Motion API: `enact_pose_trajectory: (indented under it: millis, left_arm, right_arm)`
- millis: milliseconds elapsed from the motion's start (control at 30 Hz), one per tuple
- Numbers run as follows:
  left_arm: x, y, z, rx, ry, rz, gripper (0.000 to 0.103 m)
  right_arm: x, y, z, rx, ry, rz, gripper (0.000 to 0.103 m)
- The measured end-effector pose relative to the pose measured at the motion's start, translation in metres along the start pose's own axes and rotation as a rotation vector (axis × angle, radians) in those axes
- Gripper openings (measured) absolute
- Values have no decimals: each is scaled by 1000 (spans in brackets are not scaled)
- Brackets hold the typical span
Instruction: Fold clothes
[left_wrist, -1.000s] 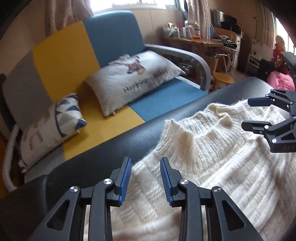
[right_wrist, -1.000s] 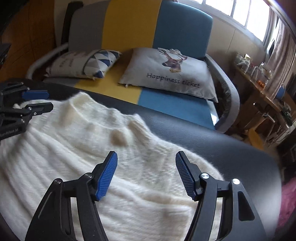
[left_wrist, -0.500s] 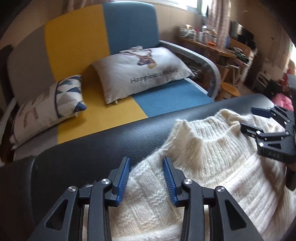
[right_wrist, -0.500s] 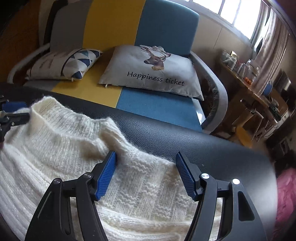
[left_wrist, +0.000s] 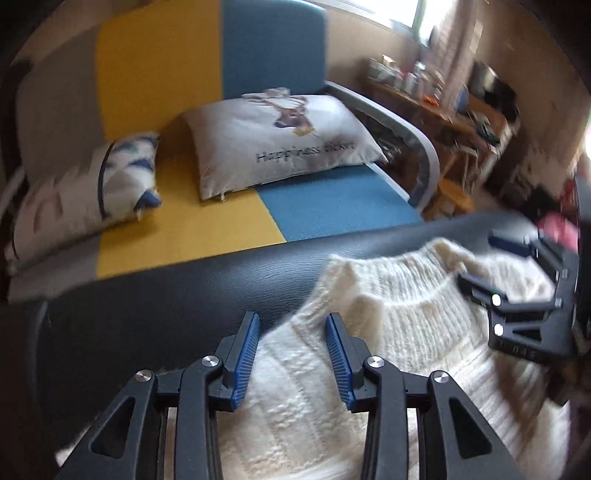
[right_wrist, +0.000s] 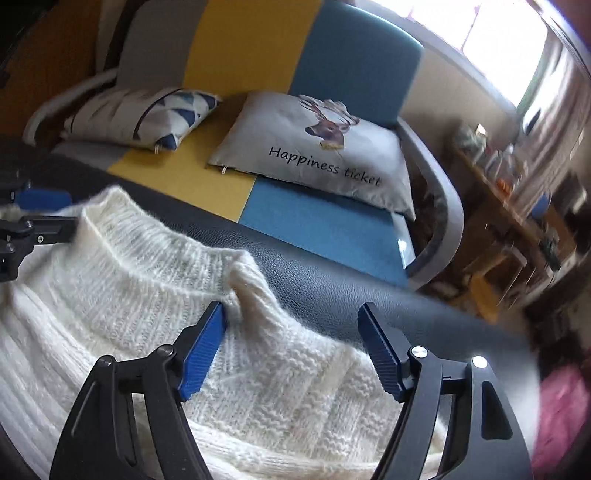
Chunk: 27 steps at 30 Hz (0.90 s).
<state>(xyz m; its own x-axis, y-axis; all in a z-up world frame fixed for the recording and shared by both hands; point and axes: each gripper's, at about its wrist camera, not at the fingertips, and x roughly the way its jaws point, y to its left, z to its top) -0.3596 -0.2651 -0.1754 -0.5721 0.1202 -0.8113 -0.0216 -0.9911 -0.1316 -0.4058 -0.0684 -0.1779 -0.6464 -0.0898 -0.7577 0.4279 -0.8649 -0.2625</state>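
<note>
A cream knitted sweater (left_wrist: 399, 325) lies on a black leather surface (left_wrist: 166, 295), its ribbed collar towards the sofa. My left gripper (left_wrist: 291, 320) hovers open over the sweater's left shoulder edge, and the fabric under the gap is not pinched. My right gripper (right_wrist: 291, 310) stands over the other shoulder beside the collar (right_wrist: 155, 243). Its jaws are opening, a raised fold of knit rises between them, and the left pad brushes it. Each gripper also shows in the other's view: the right gripper (left_wrist: 480, 260) by the collar, the left gripper (right_wrist: 61, 212) at the far left.
Behind the black surface stands a grey, yellow and blue sofa (right_wrist: 314, 221) with a deer cushion (right_wrist: 317, 147) and a triangle-pattern cushion (right_wrist: 147, 114). A wooden table with clutter (right_wrist: 517, 192) is at the right. Something pink (right_wrist: 561, 406) lies beyond the right edge.
Both grippers came forward from the sweater's body to its shoulders beside the collar. The left gripper rolled and its jaws spread a little. The right gripper's jaws are wider.
</note>
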Motion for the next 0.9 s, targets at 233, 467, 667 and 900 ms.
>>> enact_pose_trajectory:
  millis: [233,467,667,900]
  left_arm:
    - [-55,20,-27,-52,-123,-22,38]
    - [-48,36,-55,-70,-52,43,36]
    - [-121,46,-81,-93,-175,-36,35]
    - [-186,64,-167,-157,-182,-57,35]
  right_arm:
    - [-51,10,-10,-36,-96,75,75]
    - [-38,21,-35,-16,7,150,75]
    - [-87,11,-35,48,-59,198,76]
    - [-126,65,-60,-69,-92,266,76]
